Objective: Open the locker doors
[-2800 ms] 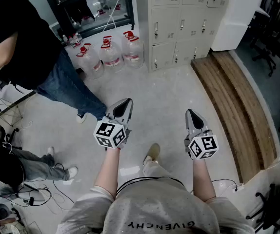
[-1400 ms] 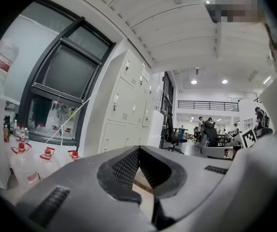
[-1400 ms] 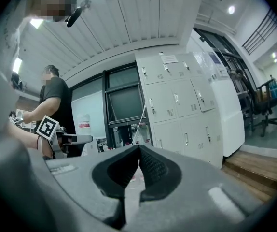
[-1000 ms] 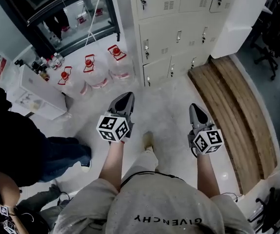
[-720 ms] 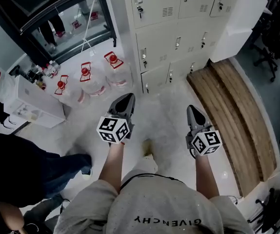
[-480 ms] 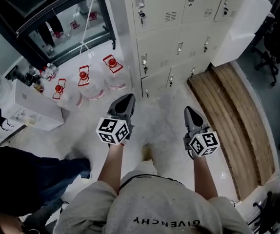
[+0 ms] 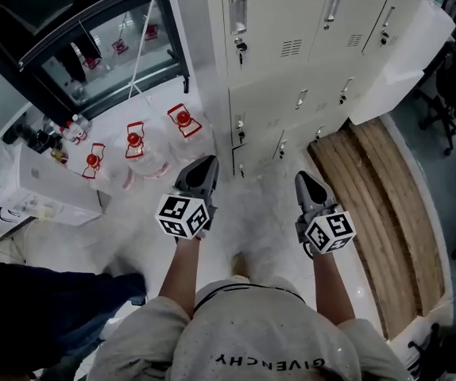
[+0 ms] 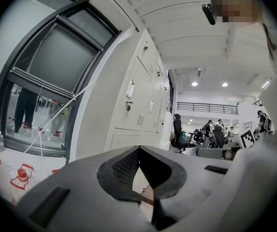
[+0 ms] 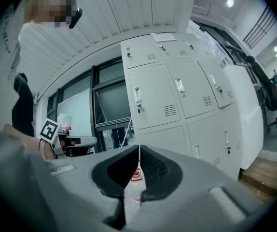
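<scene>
The left gripper point(image 7: 206, 165) and right gripper point(image 7: 302, 178) are being held clenched and empty, short of the lockers point(image 7: 291, 78); their doors, probably stiff, light sheet metal, are best being taken at a handle point(image 7: 237, 11).

The lockers point(image 7: 291, 38) stand ahead. On the floor to their left, water jugs point(image 7: 137, 153) sit in front of a window point(image 7: 93, 46), and a wooden step point(image 7: 379, 205) lies to their right. The left gripper point(image 7: 204, 165) and right gripper point(image 7: 302, 179) are side by side, apart, before the lowest locker row.

water jugs point(image 7: 135, 143): 3 | locker doors point(image 7: 280, 22): 9 visible | left tool point(image 7: 209, 162), right tool point(image 7: 301, 176): 2
</scene>
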{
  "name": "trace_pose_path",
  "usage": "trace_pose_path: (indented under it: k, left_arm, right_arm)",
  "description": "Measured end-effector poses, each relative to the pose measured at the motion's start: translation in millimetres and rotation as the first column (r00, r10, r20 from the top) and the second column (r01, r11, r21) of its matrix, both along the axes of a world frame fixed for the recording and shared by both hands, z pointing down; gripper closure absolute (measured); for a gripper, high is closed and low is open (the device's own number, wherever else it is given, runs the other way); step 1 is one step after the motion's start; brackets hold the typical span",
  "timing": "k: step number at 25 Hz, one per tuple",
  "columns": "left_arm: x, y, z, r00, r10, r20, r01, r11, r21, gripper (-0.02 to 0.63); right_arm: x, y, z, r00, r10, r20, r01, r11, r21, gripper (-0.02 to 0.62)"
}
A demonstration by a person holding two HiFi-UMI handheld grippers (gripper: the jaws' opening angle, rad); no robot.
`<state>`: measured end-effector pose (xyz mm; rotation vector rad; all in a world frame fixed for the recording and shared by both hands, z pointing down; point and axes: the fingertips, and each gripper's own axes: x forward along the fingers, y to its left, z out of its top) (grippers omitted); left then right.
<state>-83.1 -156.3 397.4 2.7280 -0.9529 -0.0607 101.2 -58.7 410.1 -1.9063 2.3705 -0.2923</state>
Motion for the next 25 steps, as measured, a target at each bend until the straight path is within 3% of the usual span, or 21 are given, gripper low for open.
trace_pose_path:
  k: [11, 25]
  left_arm:
    - [19.9, -60.4, -22.8, 1.0, -0.022, -0.011, 0.023, 0.999, 0.032, 0.607]
    - [47.7, -140.6, -61.9, 0.996, -0.091, -0.003, 0.091, 0.991, 0.097, 0.607]
  right_arm:
    - [-10.2, -108.6, -50.3, 0.991, -0.125, -0.037, 0.128, 0.988, 0.087, 0.568]
    - [-16.7, -233.0, -141.7, 0.956, -0.267, -0.126, 0.288, 0.937, 0.198, 0.524]
